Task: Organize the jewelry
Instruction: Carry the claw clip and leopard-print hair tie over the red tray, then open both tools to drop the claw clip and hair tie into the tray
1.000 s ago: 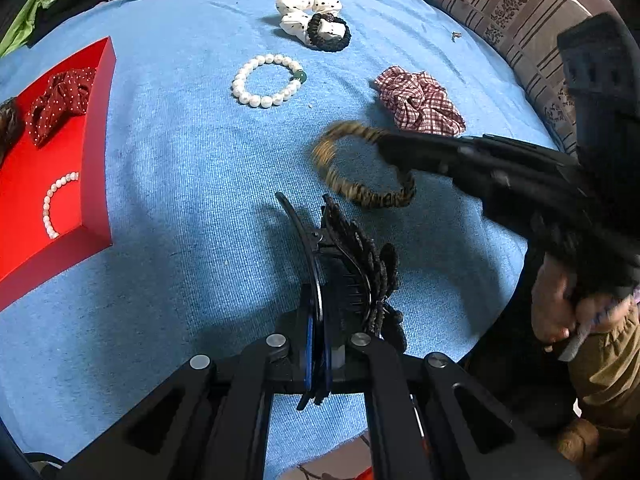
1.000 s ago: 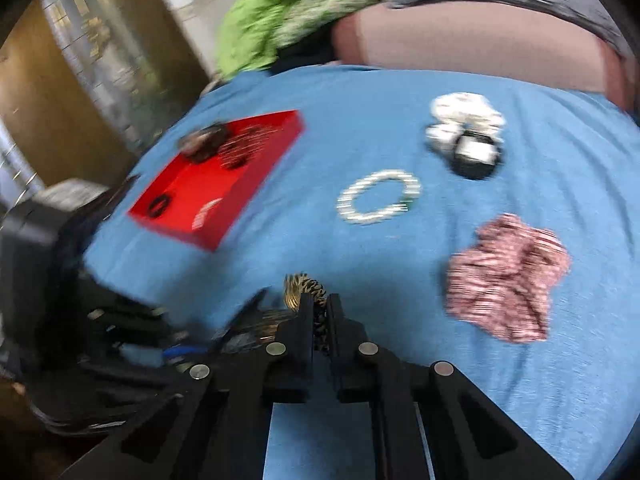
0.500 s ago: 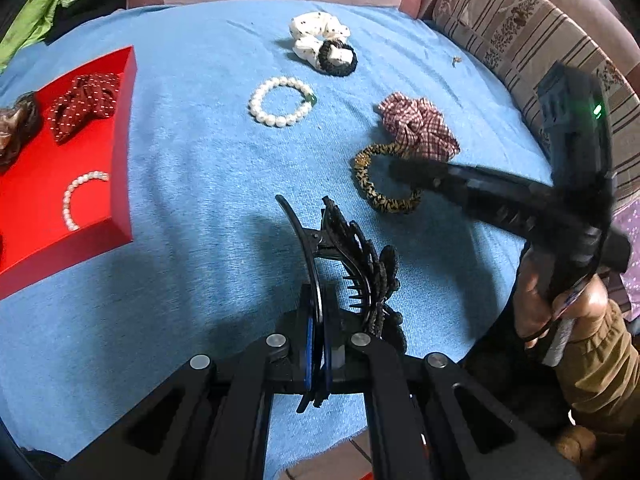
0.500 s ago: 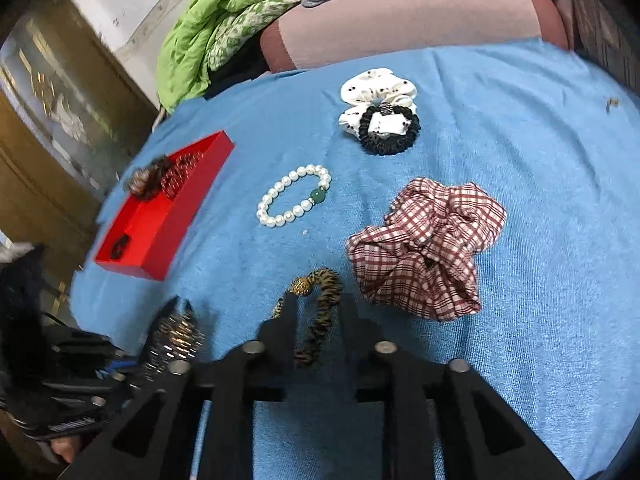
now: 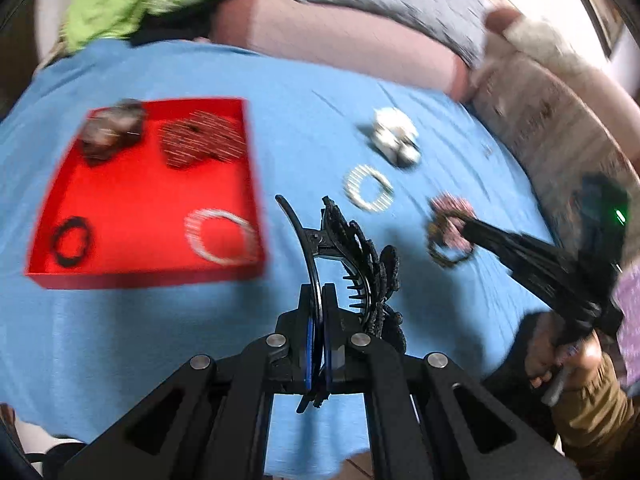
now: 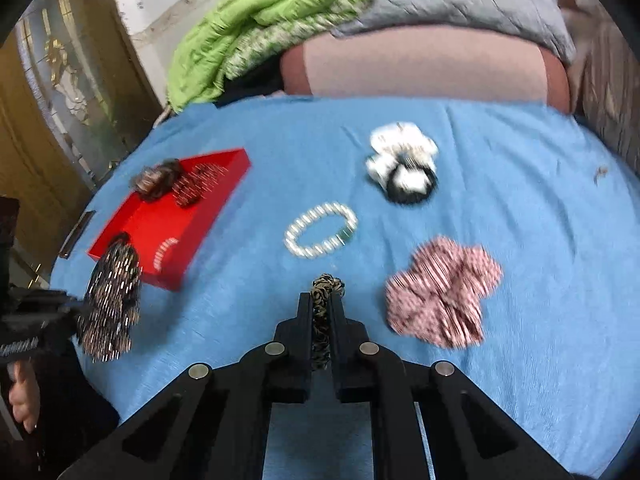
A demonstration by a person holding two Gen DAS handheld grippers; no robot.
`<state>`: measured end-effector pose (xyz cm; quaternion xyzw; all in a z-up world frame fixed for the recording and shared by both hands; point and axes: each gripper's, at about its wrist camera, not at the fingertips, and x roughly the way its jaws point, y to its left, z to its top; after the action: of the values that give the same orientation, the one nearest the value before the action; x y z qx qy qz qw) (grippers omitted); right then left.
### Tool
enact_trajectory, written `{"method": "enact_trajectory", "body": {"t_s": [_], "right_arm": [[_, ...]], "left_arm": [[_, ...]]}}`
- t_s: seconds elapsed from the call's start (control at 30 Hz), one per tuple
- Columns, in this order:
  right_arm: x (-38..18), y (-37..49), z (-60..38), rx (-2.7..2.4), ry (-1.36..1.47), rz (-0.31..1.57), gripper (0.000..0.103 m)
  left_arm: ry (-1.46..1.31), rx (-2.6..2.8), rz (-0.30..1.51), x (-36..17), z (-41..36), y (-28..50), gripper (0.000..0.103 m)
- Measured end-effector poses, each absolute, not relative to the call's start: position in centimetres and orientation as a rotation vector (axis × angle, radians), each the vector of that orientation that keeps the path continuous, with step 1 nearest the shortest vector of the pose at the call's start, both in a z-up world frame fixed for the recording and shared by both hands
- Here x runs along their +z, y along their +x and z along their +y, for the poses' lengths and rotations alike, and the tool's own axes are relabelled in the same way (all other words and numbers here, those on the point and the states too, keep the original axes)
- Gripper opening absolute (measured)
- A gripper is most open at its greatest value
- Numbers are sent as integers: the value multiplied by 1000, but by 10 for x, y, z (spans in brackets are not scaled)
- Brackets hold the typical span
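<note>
My left gripper (image 5: pixel 317 296) is shut on a black beaded hair claw clip (image 5: pixel 352 256), held above the blue cloth just right of the red tray (image 5: pixel 140 276). The clip also shows in the right wrist view (image 6: pixel 110 300). My right gripper (image 6: pixel 322 304) is shut on a leopard-print hair band (image 6: pixel 325 312); in the left wrist view the band (image 5: pixel 444 240) hangs from its tips beside the plaid scrunchie (image 5: pixel 452 216). The tray holds a brown scrunchie (image 5: pixel 112 132), a dotted red scrunchie (image 5: pixel 200 144), a black band (image 5: pixel 72 240) and a pearl bracelet (image 5: pixel 220 236).
On the blue cloth (image 6: pixel 520 184) lie a pearl bracelet (image 6: pixel 320 230), a white dotted scrunchie with a black one (image 6: pixel 404 164) and the plaid scrunchie (image 6: pixel 444 292). Cushions and a green garment (image 6: pixel 248 28) border the back; a sofa (image 5: pixel 560 128) is at the right.
My left gripper has swung left with the clip, bringing the whole red tray into view. My right gripper, open around the leopard band half a second ago, has shut on it.
</note>
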<state>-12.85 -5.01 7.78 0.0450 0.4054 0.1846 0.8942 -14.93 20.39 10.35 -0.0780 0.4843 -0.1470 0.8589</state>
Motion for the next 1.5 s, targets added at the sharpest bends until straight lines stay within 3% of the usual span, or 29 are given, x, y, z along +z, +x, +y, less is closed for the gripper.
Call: {"method": "enact_trajectory", "body": {"t_s": [0.53,0.87,1.27,1.37,1.5], "right_arm": [[124,-99,92,641,22,857,9],[92,-77,201,790,-29,937,9],[37,-54,217,741,19,1056,9],[37,-51,218,708,-12,1033,9],[40,-45,223,694,-21,1026,10]], "left_arm": [[-285,-3,1018,82,323,-53,3],[-311,69,1049,58,364,-24,3],[-356,57,1042,54,373,-18,4],[-356,45,1043,54,371,-18,8],[-357,35,1047,55,369,-19,29]]}}
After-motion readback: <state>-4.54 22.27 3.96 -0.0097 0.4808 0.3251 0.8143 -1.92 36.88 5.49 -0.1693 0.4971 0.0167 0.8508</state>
